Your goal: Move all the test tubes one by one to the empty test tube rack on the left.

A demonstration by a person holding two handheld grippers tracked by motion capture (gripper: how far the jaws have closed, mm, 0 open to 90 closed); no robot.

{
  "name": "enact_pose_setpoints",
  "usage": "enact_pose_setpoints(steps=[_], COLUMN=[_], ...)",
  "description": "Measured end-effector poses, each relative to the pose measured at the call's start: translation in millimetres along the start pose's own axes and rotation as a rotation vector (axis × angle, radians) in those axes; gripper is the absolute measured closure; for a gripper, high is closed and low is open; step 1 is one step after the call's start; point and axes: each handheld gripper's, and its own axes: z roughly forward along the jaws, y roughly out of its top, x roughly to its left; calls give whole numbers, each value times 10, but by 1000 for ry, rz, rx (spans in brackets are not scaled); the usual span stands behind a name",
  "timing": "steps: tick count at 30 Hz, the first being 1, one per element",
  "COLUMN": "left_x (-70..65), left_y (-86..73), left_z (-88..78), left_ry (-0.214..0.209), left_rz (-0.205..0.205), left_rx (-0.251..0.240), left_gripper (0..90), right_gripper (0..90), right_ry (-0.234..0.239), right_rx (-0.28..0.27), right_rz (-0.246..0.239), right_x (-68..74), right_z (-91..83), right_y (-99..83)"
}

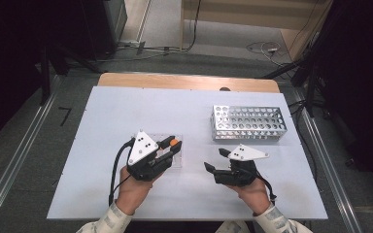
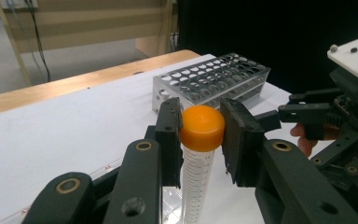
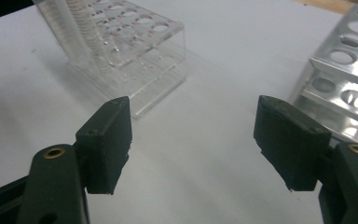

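- The left gripper (image 1: 171,148) sits at the left of the white table (image 1: 102,160), its jaws clamped on the orange cap (image 2: 202,127) of a clear plastic tube (image 2: 195,179). Gripping at the cap leaves the tube's marked body free below the pads, which suits lifting it straight out of, or lowering it into, a hole.
- The tube hangs upright between the pads, its lower end by the clear plastic rack (image 3: 135,44) just under this gripper; whether the tip is inside a hole there I cannot tell.
- The right gripper (image 1: 215,161) rests lower and nearer the person, its jaws apart with nothing between them. Held open and aimed across the bare table toward the clear rack, it looks ready either to take the tube over or to steady that rack.
- The metal rack (image 1: 247,122) stands at the far right, well apart from the clear one, its rows of holes bare; it is probably where the tube is headed.
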Motion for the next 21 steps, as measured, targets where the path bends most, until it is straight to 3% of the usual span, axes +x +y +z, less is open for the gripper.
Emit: enact_pose_setpoints(steps=[10,21], left_x=[106,152], left_y=[37,71], left_z=[43,44], left_ry=[33,84], left_rz=[-6,19], left_rx=[3,-4], left_gripper=[700,699], right_gripper=[266,266], right_ry=[-39,-46], right_rx=[-5,3], right_rz=[44,53], right_x=[-181,-210], right_z=[-118,-110], right_y=[-96,-117])
